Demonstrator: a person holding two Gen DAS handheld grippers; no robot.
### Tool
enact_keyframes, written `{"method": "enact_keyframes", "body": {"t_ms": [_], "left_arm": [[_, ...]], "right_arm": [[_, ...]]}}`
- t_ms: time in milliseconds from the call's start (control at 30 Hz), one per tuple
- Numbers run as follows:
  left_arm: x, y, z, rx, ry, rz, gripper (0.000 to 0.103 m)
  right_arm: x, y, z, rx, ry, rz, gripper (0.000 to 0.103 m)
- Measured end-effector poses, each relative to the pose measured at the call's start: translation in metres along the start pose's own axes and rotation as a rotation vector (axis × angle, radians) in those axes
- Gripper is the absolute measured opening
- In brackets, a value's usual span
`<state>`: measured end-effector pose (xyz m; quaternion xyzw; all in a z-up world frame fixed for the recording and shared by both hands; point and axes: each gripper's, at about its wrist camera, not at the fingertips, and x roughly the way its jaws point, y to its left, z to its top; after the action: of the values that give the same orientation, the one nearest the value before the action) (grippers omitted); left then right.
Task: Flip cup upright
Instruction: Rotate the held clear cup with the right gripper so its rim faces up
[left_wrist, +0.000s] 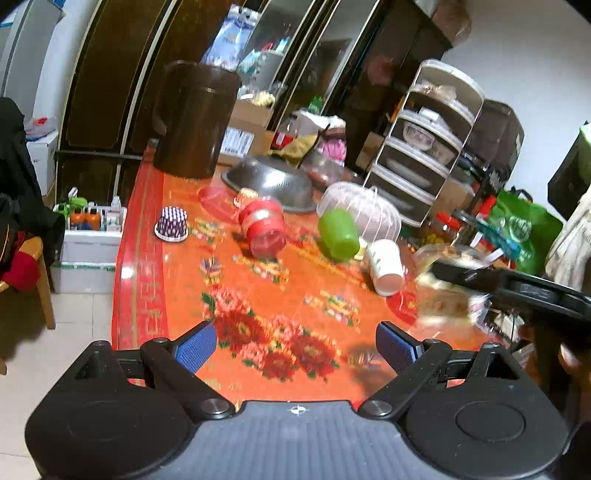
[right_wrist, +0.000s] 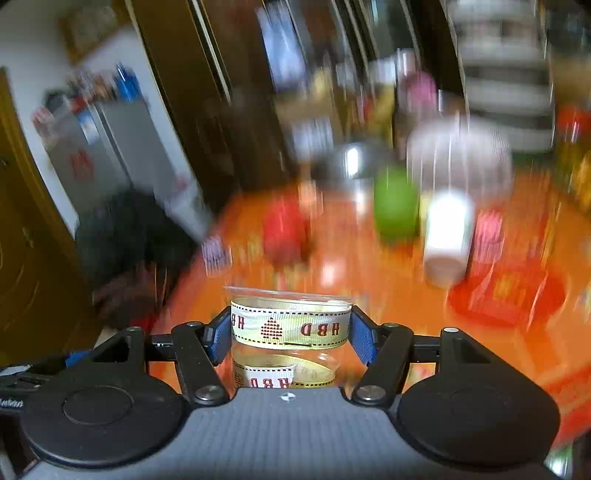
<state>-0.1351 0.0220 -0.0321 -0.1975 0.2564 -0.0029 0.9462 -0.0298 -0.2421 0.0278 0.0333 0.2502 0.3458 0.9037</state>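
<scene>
My right gripper is shut on a clear plastic cup with a cream "HBD" ribbon band, held above the orange tablecloth with its rim toward the top of the view. The same cup shows blurred in the left wrist view, held by the right gripper at the right edge. My left gripper is open and empty above the near part of the table. On their sides lie a red cup, a green cup and a white cup. A purple striped cup stands upside down.
A metal colander and a white wire cover lie behind the cups. A dark brown jug stands at the back left, a tiered dish rack at the back right. The table's left edge drops to the floor.
</scene>
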Motion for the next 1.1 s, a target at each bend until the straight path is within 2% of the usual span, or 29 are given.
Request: {"method": "enact_keyframes", "body": {"t_ms": [133, 200, 267, 333, 400, 467, 533, 600, 733, 1100], "left_arm": [[-0.004, 0.000, 0.006, -0.007, -0.028, -0.017, 0.095], [-0.006, 0.001, 0.007, -0.007, -0.035, -0.013, 0.095], [-0.007, 0.002, 0.004, -0.012, -0.041, -0.013, 0.095], [-0.006, 0.003, 0.001, -0.017, -0.047, -0.020, 0.095], [-0.004, 0.004, -0.001, -0.023, -0.045, -0.025, 0.095], [-0.001, 0.005, -0.003, -0.032, -0.036, -0.034, 0.095], [0.002, 0.005, -0.005, -0.037, -0.029, -0.042, 0.095], [0.004, 0.005, -0.006, -0.040, -0.022, -0.045, 0.095], [0.006, 0.007, -0.011, -0.051, -0.015, -0.056, 0.095], [0.014, 0.015, -0.015, -0.067, 0.006, -0.044, 0.095]], "right_arm": [[-0.039, 0.015, -0.015, -0.167, -0.355, -0.051, 0.065], [-0.050, 0.017, -0.034, -0.250, -0.542, -0.067, 0.065], [-0.054, 0.021, -0.055, -0.337, -0.700, -0.109, 0.065], [-0.047, 0.026, -0.083, -0.398, -0.793, -0.180, 0.065], [-0.033, 0.022, -0.105, -0.337, -0.794, -0.158, 0.065], [-0.014, 0.018, -0.121, -0.283, -0.735, -0.160, 0.064], [0.000, 0.017, -0.129, -0.288, -0.696, -0.192, 0.064], [0.014, 0.012, -0.129, -0.257, -0.639, -0.167, 0.063], [0.024, 0.013, -0.131, -0.255, -0.597, -0.173, 0.063], [0.023, 0.014, -0.153, -0.218, -0.554, -0.180, 0.063]]}}
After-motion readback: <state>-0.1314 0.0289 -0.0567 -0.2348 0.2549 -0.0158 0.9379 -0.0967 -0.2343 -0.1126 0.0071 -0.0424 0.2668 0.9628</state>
